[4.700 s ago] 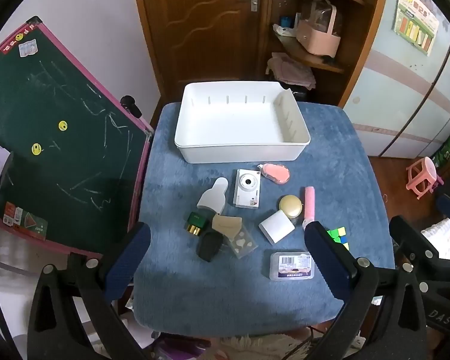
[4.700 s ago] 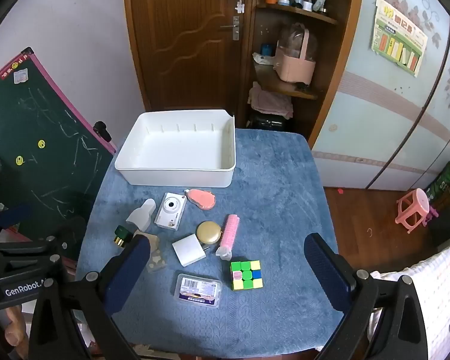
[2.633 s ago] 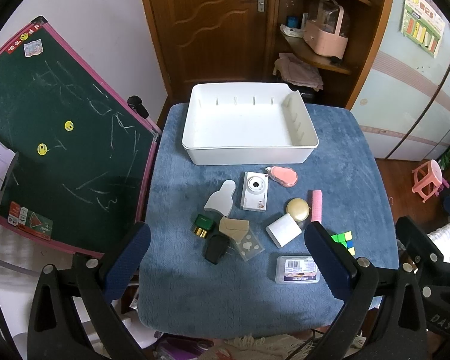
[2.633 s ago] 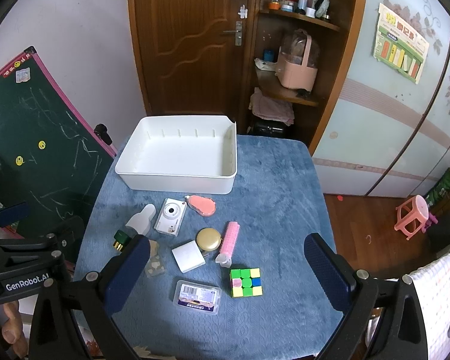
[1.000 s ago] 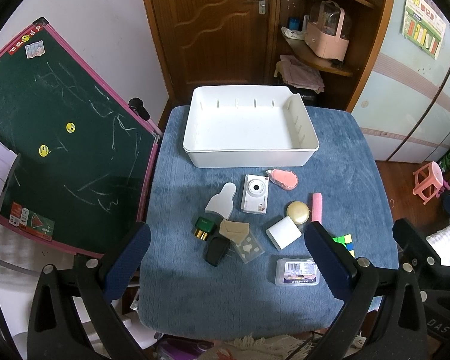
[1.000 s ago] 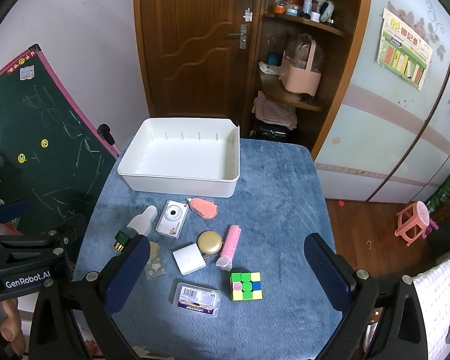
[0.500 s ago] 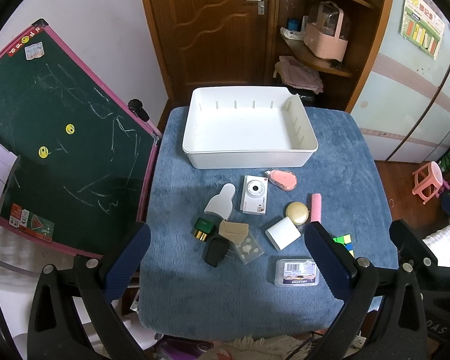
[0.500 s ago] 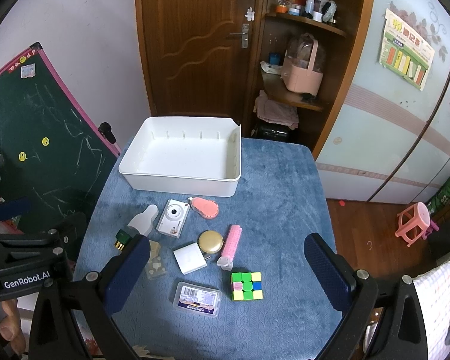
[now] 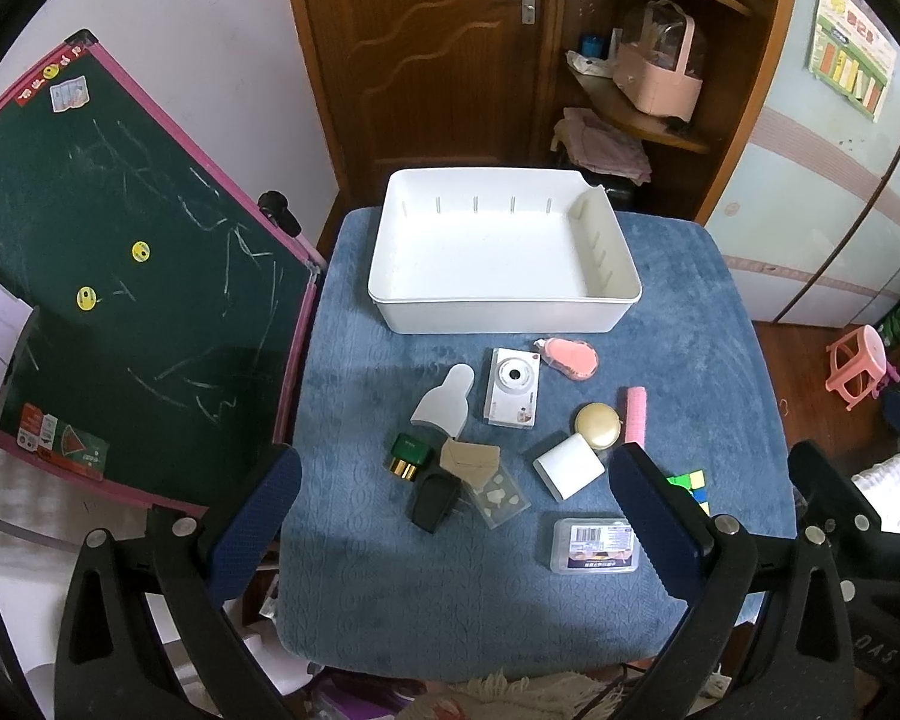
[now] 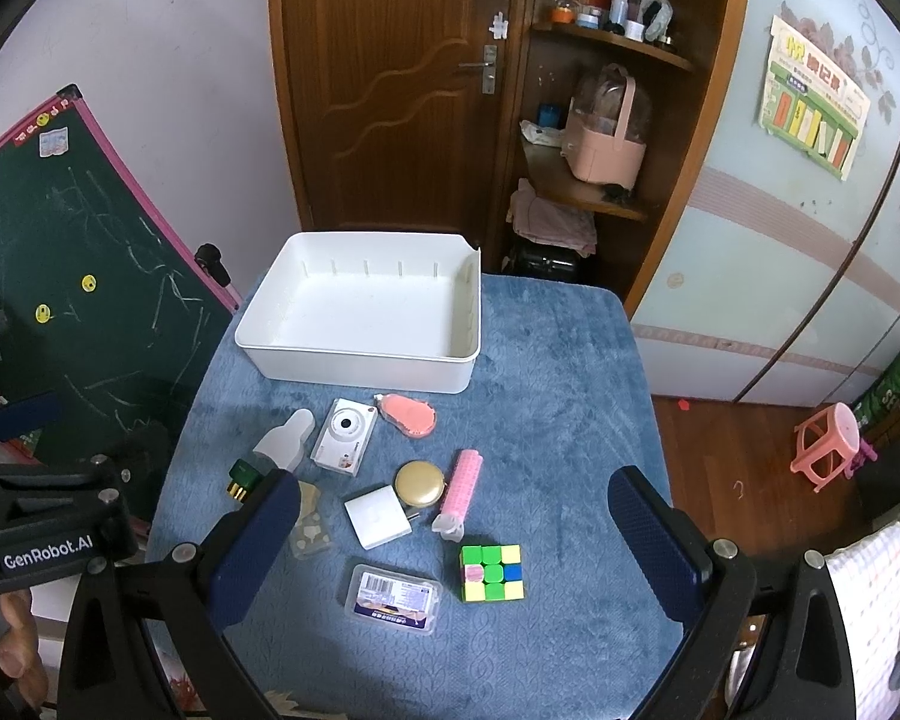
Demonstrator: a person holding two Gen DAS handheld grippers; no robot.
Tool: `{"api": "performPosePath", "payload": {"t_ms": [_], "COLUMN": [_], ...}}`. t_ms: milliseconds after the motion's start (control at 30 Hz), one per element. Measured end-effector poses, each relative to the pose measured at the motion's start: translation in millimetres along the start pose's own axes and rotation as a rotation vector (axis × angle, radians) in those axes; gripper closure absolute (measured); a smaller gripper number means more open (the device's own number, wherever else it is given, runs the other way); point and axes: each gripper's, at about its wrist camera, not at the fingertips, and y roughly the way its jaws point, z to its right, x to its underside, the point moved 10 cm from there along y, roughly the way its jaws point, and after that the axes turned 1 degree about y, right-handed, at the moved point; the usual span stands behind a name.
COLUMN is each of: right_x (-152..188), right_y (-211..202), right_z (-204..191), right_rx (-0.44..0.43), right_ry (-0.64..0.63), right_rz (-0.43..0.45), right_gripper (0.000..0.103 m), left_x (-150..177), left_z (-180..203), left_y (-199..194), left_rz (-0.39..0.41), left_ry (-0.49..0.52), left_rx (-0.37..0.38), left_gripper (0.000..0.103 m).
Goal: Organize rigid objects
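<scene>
Both tools hover high above the blue textured cloth-covered table (image 9: 690,312), nothing gripped: the left gripper (image 9: 450,510) is spread wide with its blue-padded fingers (image 9: 252,519) framing the lower half of its view, and the right gripper (image 10: 450,540) is equally wide and empty. The empty white rectangular plastic bin (image 9: 498,252) sits in the upper centre of both views, at the far side of the table, and the loose items lie scattered below it, none yet inside. The step in hand appears to be choosing and approaching a first object. A sensible pick for the right gripper is the multicoloured puzzle cube (image 10: 491,572), which sits low and centre in its view, apart from its neighbours and with flat faces for the pads. For the left, the white compact camera (image 9: 512,387) near the middle of its view looks firm, though the pale bottle-shaped piece (image 9: 444,402) lies just beside it, so the fingers should come down across its narrow sides. The clear flat plastic case with a barcode label (image 10: 395,597) is thin and probably needs an edge-on pinch. The gold round compact (image 10: 420,483) touches or nearly touches the white square block (image 10: 378,515) and the pink ridged cylinder (image 10: 462,495), so that cluster is better left until its neighbours are cleared.
</scene>
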Motion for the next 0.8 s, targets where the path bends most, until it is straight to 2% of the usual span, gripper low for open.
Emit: {"api": "performPosePath", "payload": {"t_ms": [300,467,633,800], "right_x": [3.7,4.2,12.6,35.2], "right_y": [11.3,20.8,40.7,69.1], "right_z": [14.9,40.5,78.4,103.1], "right_rx": [0.008,0.035,0.074,0.094], "right_ry": [0.037,0.096,0.171,0.188], "right_rz": [-0.022,-0.036,-0.077,-0.142], "right_gripper": [0.000,0.000,0.000,0.000], "left_x": [-18.1,-19.9,-7.9,8.3], "left_z": [-30.7,-47.9,-44.7,-17.8], "left_y": [12.9,28.1,47.7,73.9], "left_rz": [-0.012,-0.047,-0.102,-0.175], "left_ry": [-0.083,-0.126,-0.128,-0.085], "left_rx": [-0.032,-0.059,-0.061,-0.008], "left_gripper": [0.001,0.001,0.001,0.001]}}
